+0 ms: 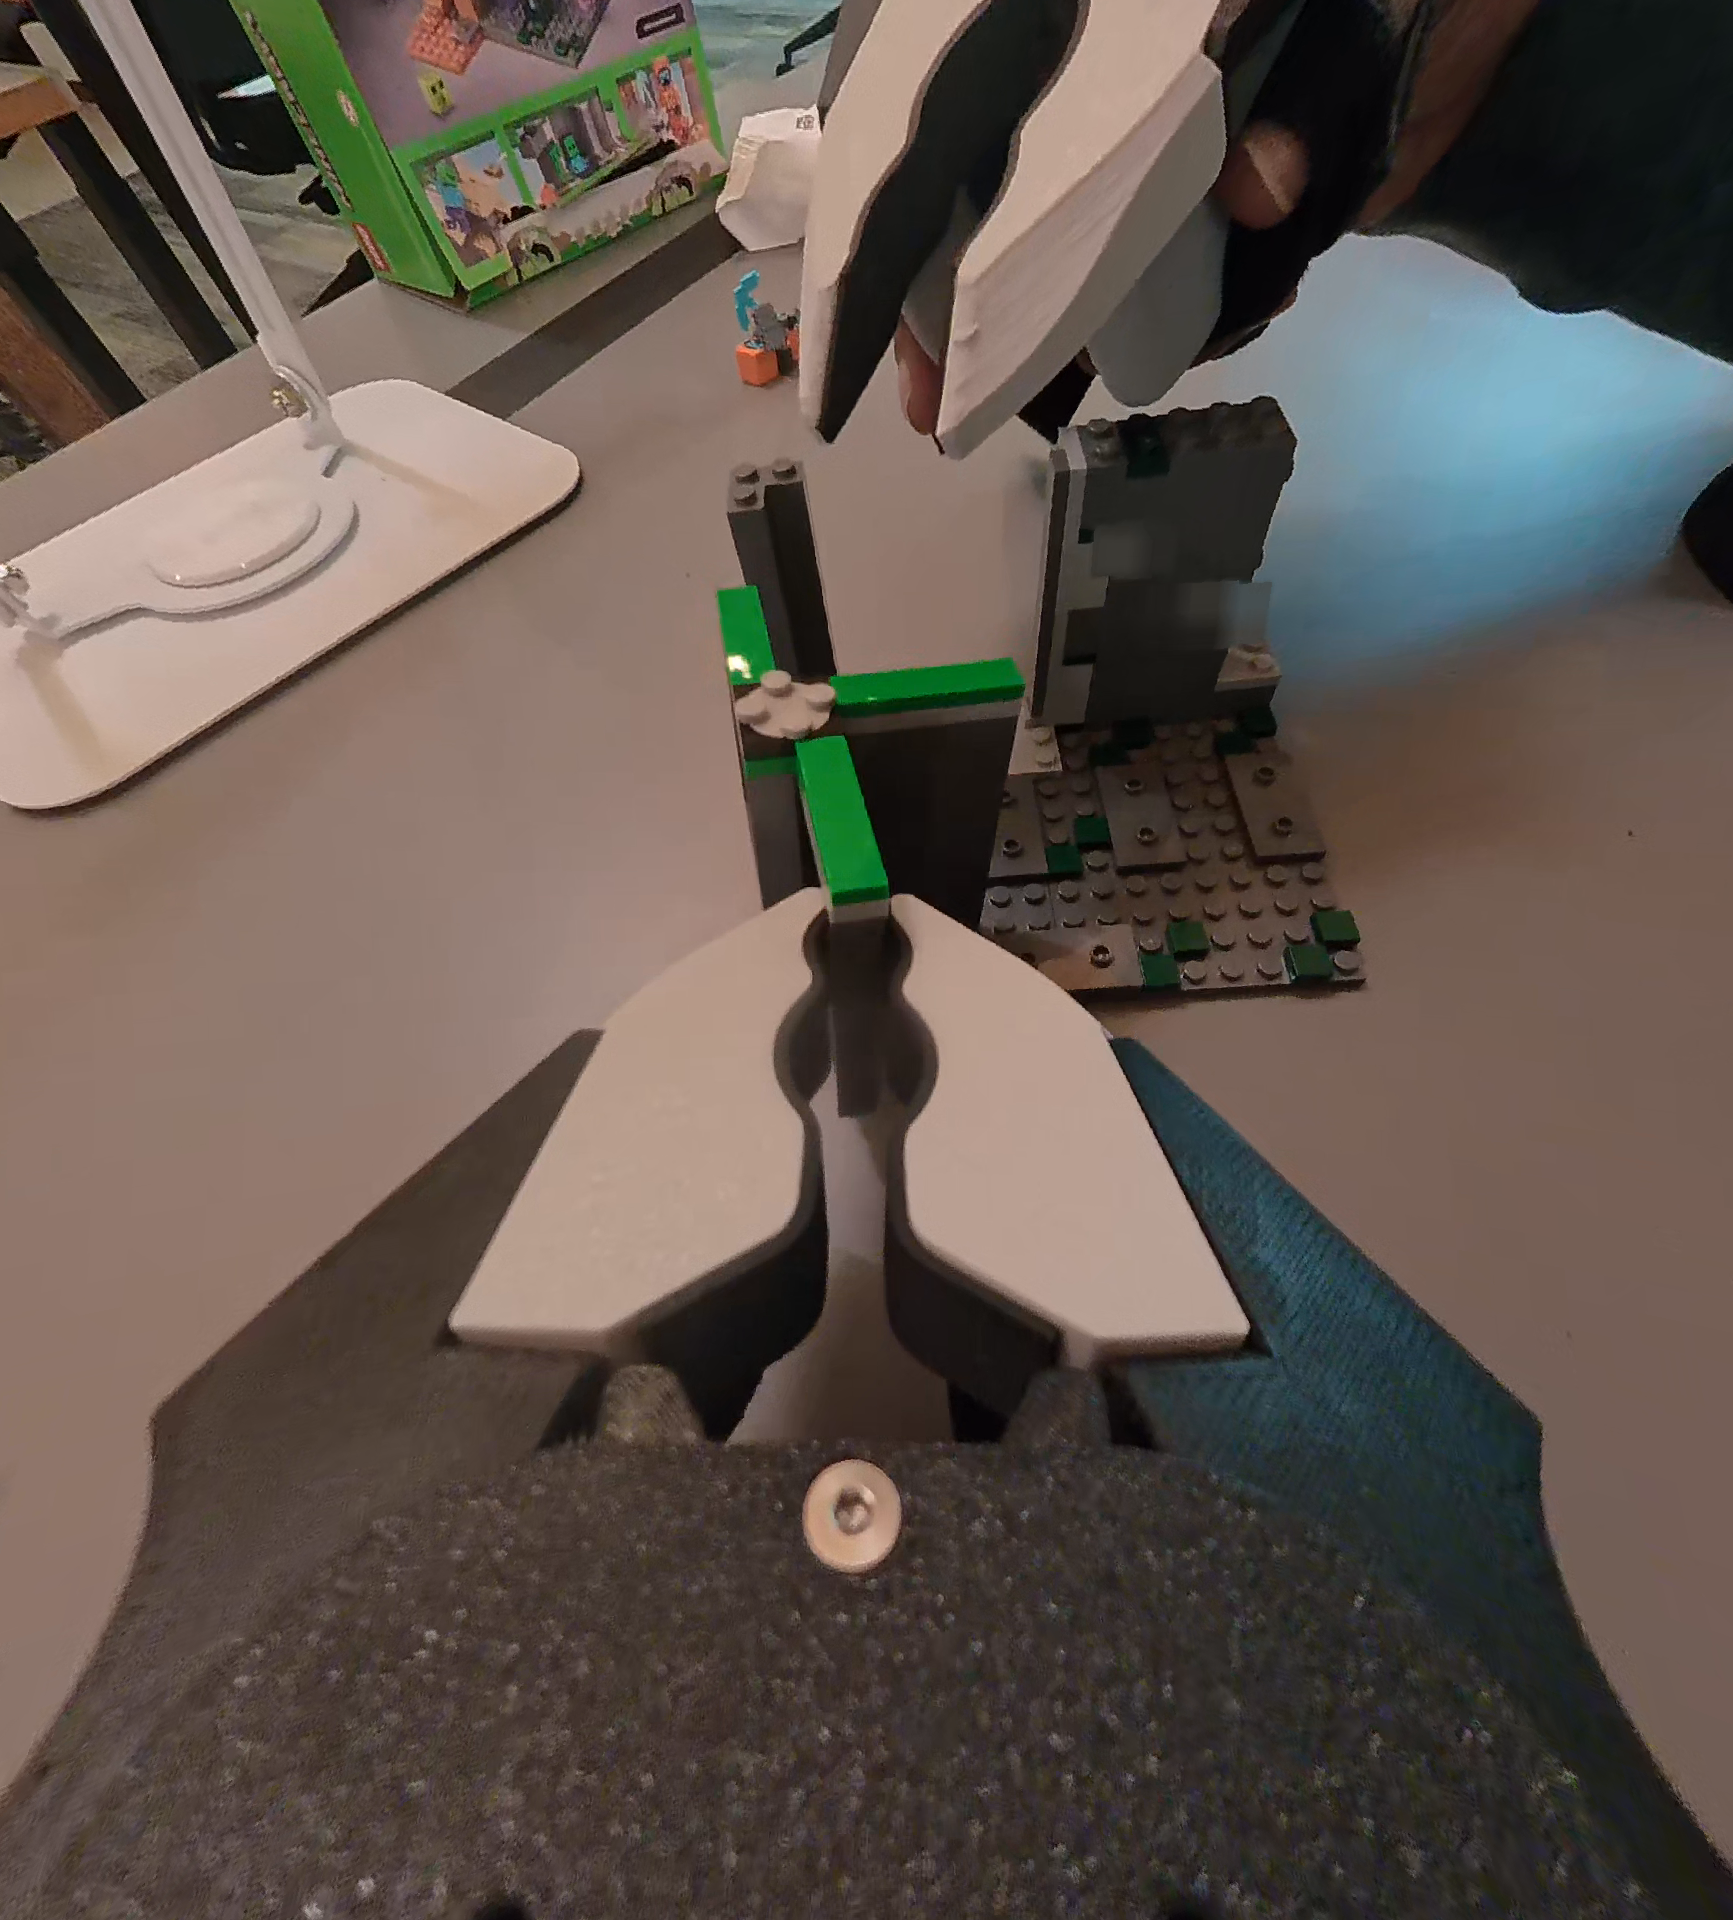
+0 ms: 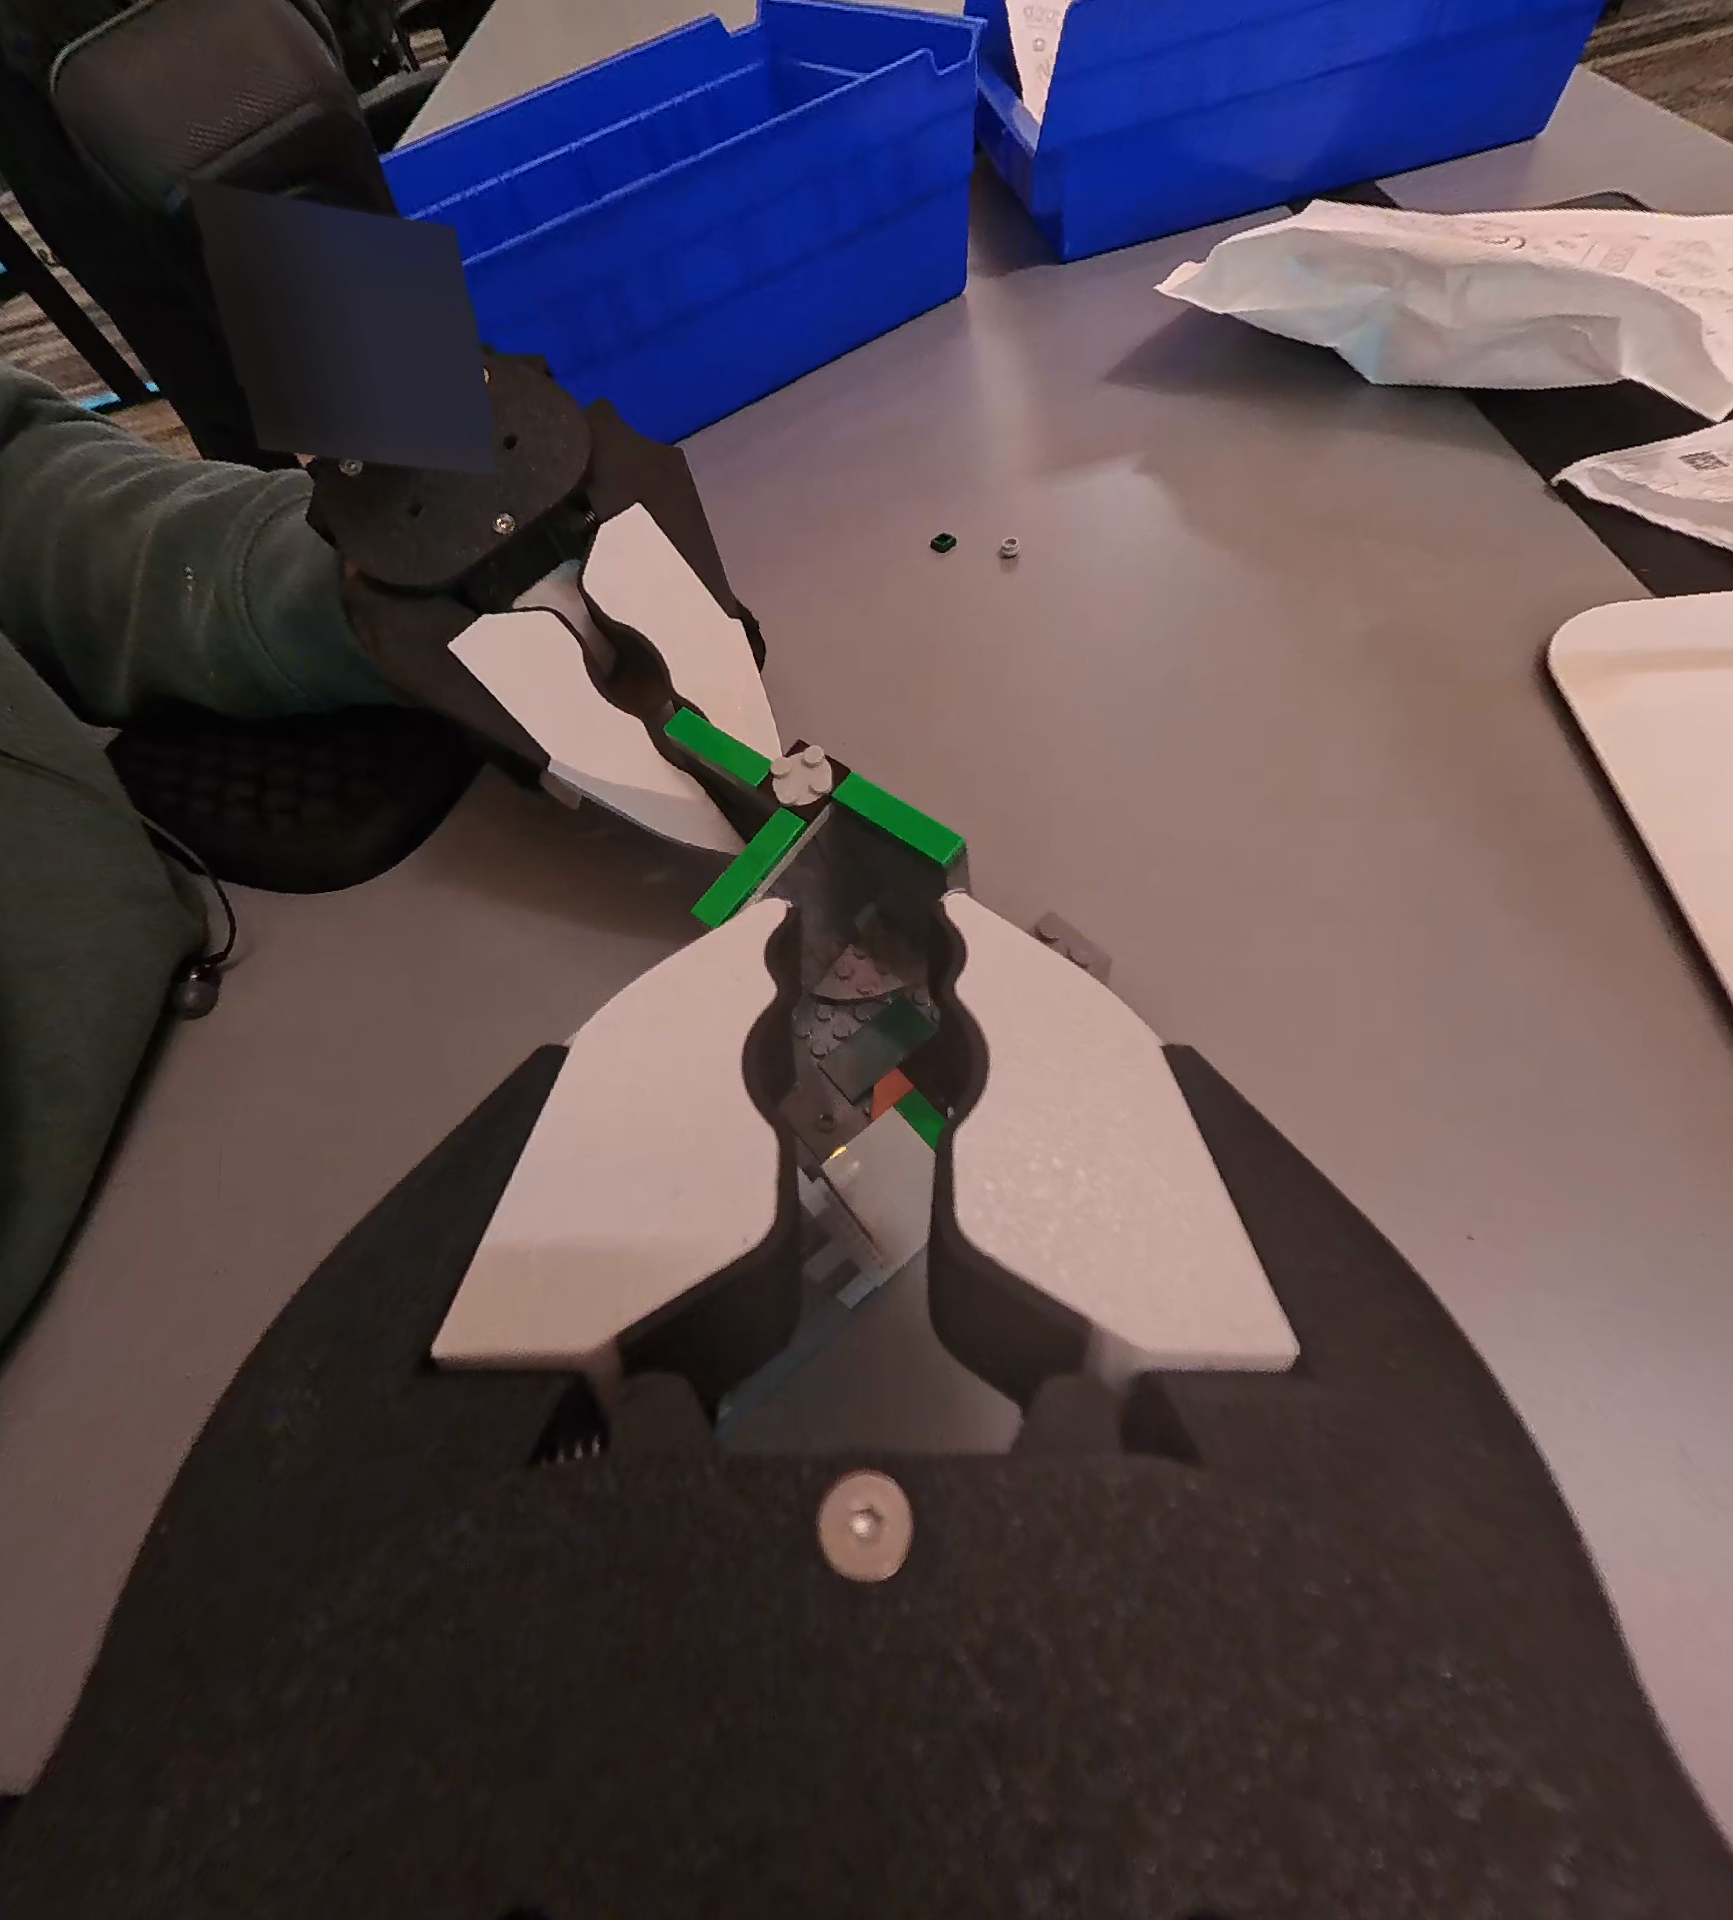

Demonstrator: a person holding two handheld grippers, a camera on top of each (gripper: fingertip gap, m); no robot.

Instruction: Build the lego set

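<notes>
Counter (image 1: 426,935): plain grey. Lego build (image 1: 945,748): dark grey walls, bright green tiles (image 1: 846,821) on top edges, light grey round piece (image 1: 784,707) at the junction; studded grey baseplate (image 1: 1184,873) dotted with dark green squares. Left gripper (image 1: 857,914) and right gripper (image 2: 862,904): white finger faces, black speckled bodies. Lego box (image 1: 519,135): green with printed scenes. Lamp base (image 1: 249,582): white. Bins (image 2: 696,208): solid blue. Paper bags (image 2: 1485,291): white with grey print. Tray (image 2: 1714,790): cream. Sleeve (image 2: 114,561): dull green. Loose bits: one dark green (image 2: 940,541), one grey (image 2: 1009,547).
</notes>
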